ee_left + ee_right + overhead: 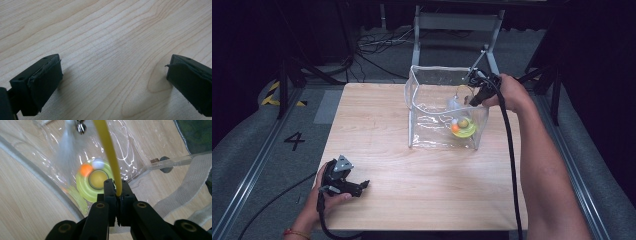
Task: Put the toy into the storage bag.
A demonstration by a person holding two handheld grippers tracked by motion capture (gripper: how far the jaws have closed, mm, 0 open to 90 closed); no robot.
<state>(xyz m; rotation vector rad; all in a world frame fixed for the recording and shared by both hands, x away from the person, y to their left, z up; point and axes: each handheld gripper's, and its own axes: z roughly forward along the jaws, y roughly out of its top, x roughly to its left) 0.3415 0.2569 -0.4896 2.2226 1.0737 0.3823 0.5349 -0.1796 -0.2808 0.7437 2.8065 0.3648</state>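
A thin yellow wand (pixel 108 150) runs from the top centre of the right gripper view down into the right gripper (pixel 116 192), whose fingers pinch it; a white feather (pixel 65 152) and a small bell (pixel 80 127) dangle from its far end. Below, a clear plastic bag (pixel 422 107) at the upper right of the desk (pixel 377 150) holds a yellow-green disc toy (pixel 86 188) with an orange ball (pixel 85 169) and a white ball (pixel 98 164). The left gripper (pixel 343 181) rests at lower left, fingers spread over bare wood.
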